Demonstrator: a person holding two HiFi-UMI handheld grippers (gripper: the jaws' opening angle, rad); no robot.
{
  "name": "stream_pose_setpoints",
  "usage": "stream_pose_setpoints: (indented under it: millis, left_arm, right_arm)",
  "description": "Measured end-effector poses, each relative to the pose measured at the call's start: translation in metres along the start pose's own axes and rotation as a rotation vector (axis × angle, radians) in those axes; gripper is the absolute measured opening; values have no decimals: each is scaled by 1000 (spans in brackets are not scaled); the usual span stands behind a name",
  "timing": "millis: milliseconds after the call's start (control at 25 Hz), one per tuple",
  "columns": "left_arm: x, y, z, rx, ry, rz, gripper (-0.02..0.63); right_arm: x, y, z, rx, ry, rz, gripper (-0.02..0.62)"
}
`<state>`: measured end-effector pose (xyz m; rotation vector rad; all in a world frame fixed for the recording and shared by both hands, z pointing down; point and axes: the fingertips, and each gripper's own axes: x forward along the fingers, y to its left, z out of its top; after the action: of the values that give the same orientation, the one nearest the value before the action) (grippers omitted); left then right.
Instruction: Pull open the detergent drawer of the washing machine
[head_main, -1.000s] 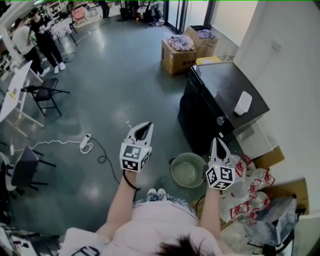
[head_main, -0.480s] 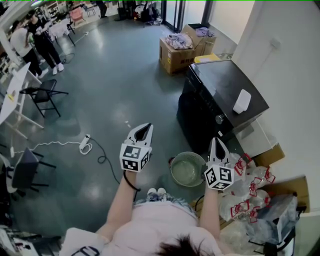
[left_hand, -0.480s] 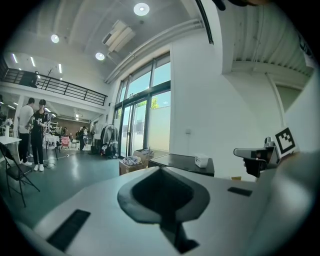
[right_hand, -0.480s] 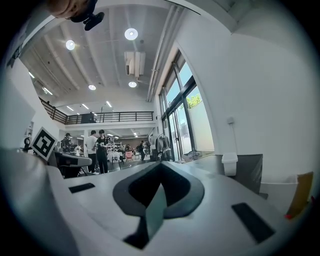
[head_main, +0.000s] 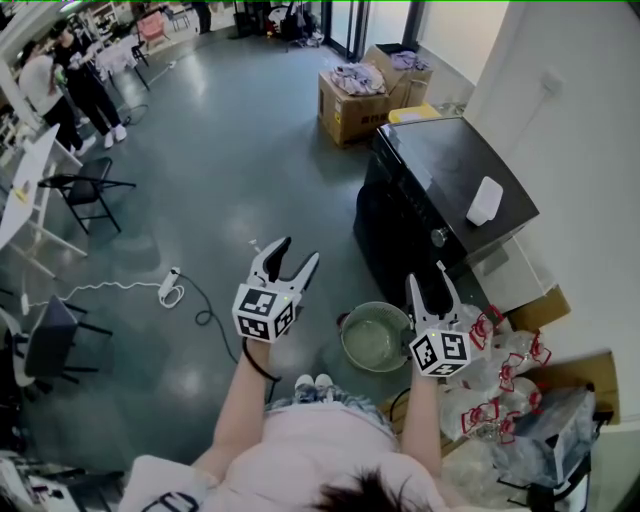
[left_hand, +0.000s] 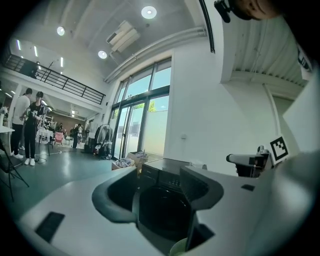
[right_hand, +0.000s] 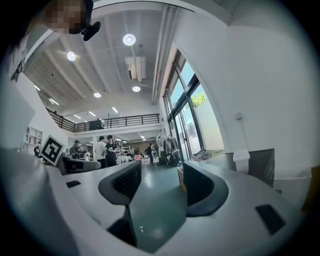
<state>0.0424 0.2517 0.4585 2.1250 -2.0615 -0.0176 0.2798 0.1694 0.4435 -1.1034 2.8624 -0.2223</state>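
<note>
The black washing machine (head_main: 440, 195) stands at the right against the white wall, its front panel with a round knob (head_main: 440, 240) facing left. I cannot pick out the detergent drawer on that panel. My left gripper (head_main: 298, 252) hovers over the floor well left of the machine; its jaws are opening with nothing between them. My right gripper (head_main: 426, 277) hangs just in front of the machine's near corner, its jaws also opening and empty. In the left gripper view the machine (left_hand: 162, 200) shows between the jaws, some way off.
A white bottle (head_main: 486, 203) stands on the machine's top. A green basin (head_main: 375, 338) sits on the floor between my grippers. Plastic bags (head_main: 500, 375) lie at the right, cardboard boxes (head_main: 355, 100) beyond the machine. A cable with a plug strip (head_main: 172, 287) and a chair (head_main: 85, 185) are at the left.
Both grippers' jaws, shut in the earlier frames, now stand apart. The hands have stayed about where they were.
</note>
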Motion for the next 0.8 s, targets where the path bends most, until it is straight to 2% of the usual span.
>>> stream_pose_setpoints:
  millis: [160, 360, 800]
  left_arm:
    - [2, 1, -1, 4, -4, -9, 328]
    - [6, 6, -6, 6, 6, -16, 368]
    - [19, 21, -3, 34, 5, -60, 371]
  right_arm:
    - [6, 2, -5, 7, 15, 6, 349]
    - [15, 2, -8, 19, 11, -21, 442]
    - [27, 12, -13, 36, -4, -59, 463]
